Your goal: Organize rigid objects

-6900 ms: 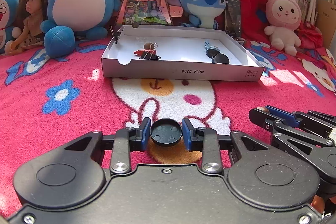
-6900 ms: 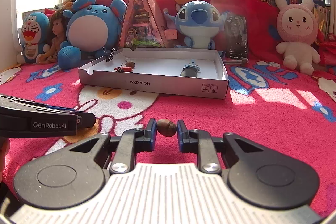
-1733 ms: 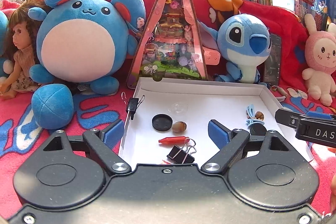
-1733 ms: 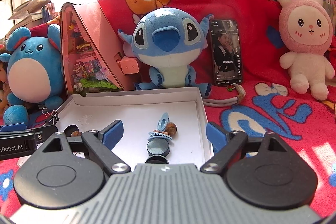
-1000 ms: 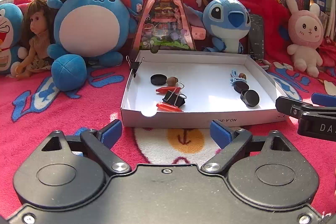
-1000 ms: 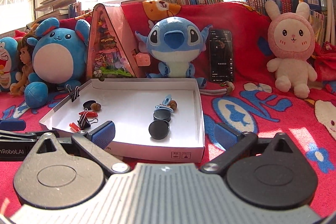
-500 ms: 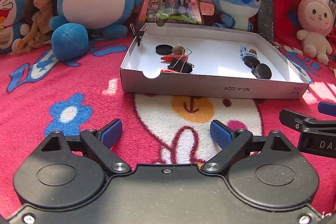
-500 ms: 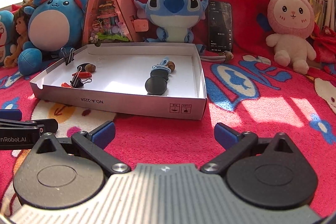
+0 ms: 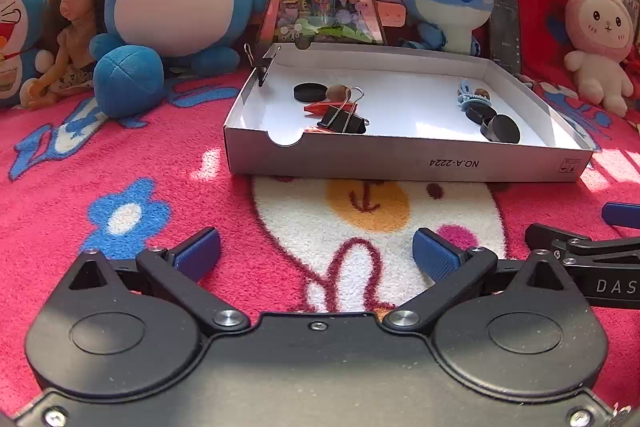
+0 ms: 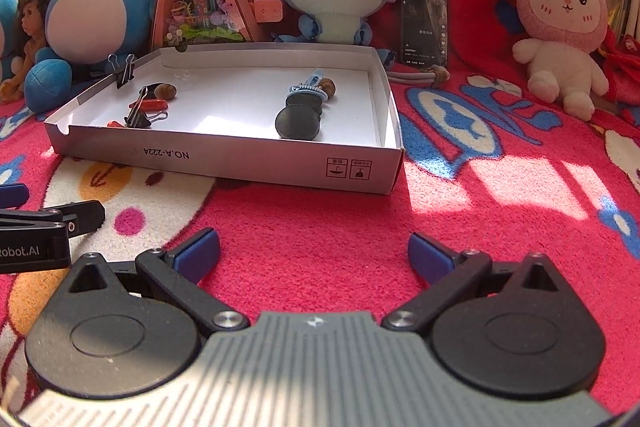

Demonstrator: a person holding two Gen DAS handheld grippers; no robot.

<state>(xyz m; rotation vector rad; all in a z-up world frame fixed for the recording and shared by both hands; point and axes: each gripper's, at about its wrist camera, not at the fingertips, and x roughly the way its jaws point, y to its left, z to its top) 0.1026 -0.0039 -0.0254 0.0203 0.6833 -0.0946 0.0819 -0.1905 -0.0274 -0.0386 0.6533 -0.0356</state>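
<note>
Claws come first: the left claw (image 9: 316,253), its jaws opening to their widest, and the right claw (image 10: 314,251), also spread wide, hover empty over the red blanket (image 10: 320,219), gripping and touching nothing. Beyond them sits the white box (image 9: 400,163), apparently the sorting spot, with a black cap (image 9: 310,92), nut (image 9: 337,92) and binder clip (image 9: 342,121) gathered left, round lids (image 9: 502,129) right.

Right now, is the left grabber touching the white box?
Apart. In the left wrist view, the left gripper is opening with nothing between its jaws, and a wide strip of pink blanket lies between its blue pads and the white box.
</note>
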